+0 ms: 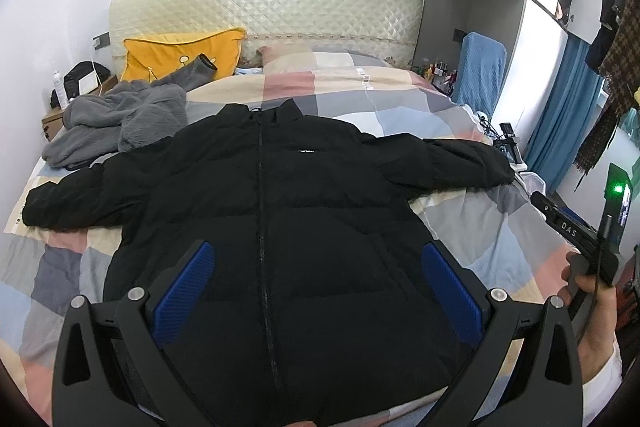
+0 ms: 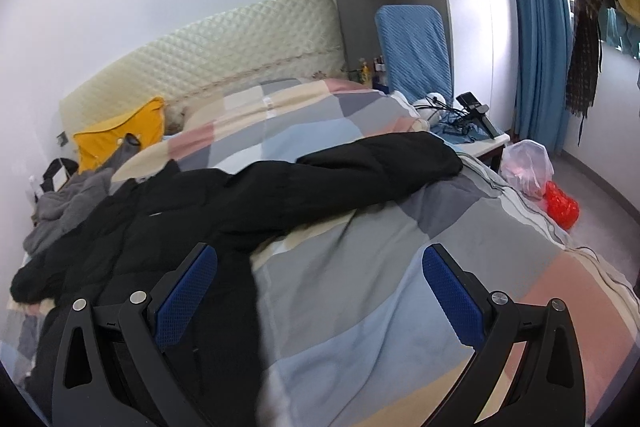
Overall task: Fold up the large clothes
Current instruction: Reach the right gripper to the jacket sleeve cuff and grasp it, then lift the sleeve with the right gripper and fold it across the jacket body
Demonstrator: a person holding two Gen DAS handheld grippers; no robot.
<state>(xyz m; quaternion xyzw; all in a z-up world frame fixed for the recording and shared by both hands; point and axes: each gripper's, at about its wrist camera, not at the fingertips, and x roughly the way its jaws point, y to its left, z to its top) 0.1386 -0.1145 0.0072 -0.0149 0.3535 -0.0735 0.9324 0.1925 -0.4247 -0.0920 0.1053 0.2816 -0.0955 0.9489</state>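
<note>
A black puffer jacket [image 1: 304, 195] lies spread flat, front up and zipped, on the checked bed cover [image 1: 360, 95], both sleeves stretched out sideways. My left gripper [image 1: 318, 259] hovers open above the jacket's lower front, nothing between its blue pads. In the right wrist view the jacket [image 2: 168, 223] is at the left, with its right sleeve [image 2: 380, 159] reaching toward the bed's right edge. My right gripper [image 2: 320, 263] is open over the bed cover [image 2: 400, 267] just right of the jacket's hem. A hand holds the right gripper's handle [image 1: 580, 243] at the right edge of the left wrist view.
A grey fleece garment [image 1: 120, 119] and a yellow pillow [image 1: 180, 53] lie at the bed's far left. A quilted headboard [image 1: 272, 3] stands behind. A blue chair [image 2: 416, 55], a side table with cables [image 2: 464, 127], and plastic bags [image 2: 528, 167] on the floor are to the right.
</note>
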